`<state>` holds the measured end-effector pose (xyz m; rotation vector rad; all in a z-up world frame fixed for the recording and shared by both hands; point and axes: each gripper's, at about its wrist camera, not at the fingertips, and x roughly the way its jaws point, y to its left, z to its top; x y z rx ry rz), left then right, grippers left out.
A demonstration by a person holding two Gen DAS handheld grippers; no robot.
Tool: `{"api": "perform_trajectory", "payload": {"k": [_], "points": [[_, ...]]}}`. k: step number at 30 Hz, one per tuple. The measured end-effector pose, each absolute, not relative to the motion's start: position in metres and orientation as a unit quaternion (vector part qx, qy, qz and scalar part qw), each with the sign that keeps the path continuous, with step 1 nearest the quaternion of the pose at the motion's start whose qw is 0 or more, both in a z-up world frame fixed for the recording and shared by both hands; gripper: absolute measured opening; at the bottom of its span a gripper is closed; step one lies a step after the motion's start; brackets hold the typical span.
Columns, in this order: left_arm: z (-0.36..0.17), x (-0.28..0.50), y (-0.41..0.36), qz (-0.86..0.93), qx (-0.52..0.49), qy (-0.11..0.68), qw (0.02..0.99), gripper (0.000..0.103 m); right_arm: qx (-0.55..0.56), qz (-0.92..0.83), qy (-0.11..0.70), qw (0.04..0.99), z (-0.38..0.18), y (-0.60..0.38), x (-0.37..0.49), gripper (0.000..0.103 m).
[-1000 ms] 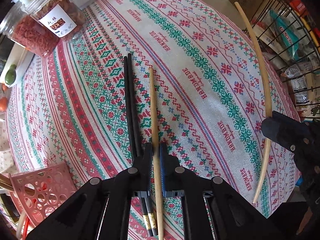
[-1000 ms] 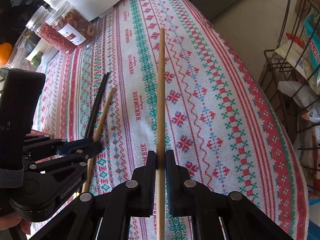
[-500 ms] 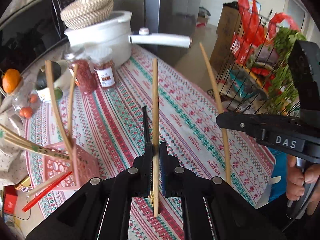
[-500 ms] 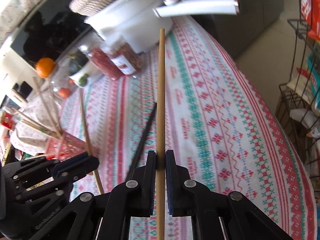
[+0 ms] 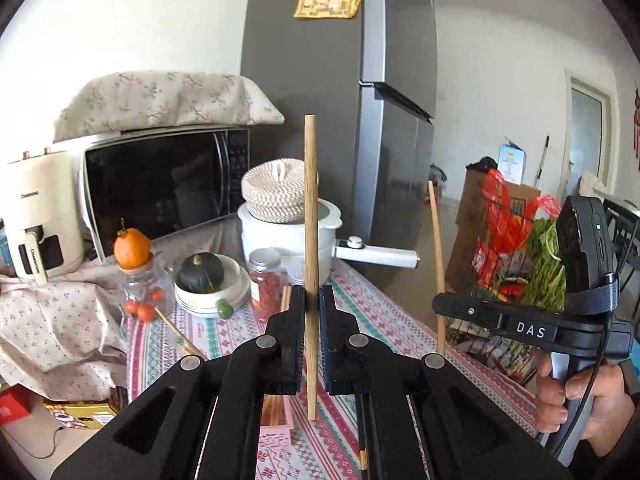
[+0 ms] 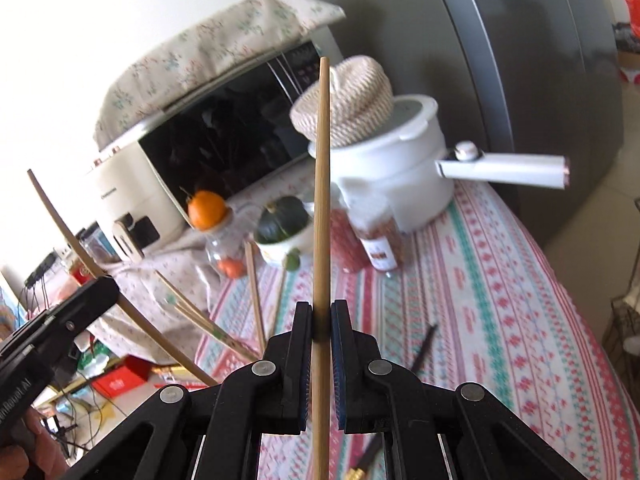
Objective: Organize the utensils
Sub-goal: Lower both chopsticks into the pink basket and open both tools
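Note:
My left gripper is shut on a light wooden chopstick, held upright above the patterned tablecloth. My right gripper is shut on a second wooden chopstick, also pointing up. In the left wrist view the right gripper shows at the right with its chopstick. The left gripper appears at the left of the right wrist view. A pair of black chopsticks lies on the cloth. A pink basket sits low under my left gripper, and several chopsticks lean out near it.
At the back of the table stand a white pot with a woven lid, jars of red contents, and a bowl with a green squash. Behind are a microwave and a grey fridge. A wire rack of groceries stands to the right.
Both grippers rose off the table with their wooden chopsticks and tipped upward. The views swung from the tablecloth to the back of the table. The black chopsticks stayed on the cloth.

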<state>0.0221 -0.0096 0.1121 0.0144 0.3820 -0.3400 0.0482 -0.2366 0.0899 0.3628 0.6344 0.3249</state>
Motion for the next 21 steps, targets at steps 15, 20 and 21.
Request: {"api": "perform_trajectory", "payload": {"k": [15,20,21], "points": [[0.054,0.069,0.013,-0.084,0.027,0.175,0.981,0.007,0.169,0.162,0.285,0.929,0.082,-0.185,0.071,0.007],[0.044,0.081,0.025,-0.076,-0.006,0.209,0.975,0.009,0.171,0.17,0.276,0.931,0.08,-0.174,0.071,0.007],[0.044,0.082,0.027,-0.074,-0.011,0.214,0.974,0.013,0.172,0.171,0.272,0.931,0.08,-0.172,0.071,0.007]]}}
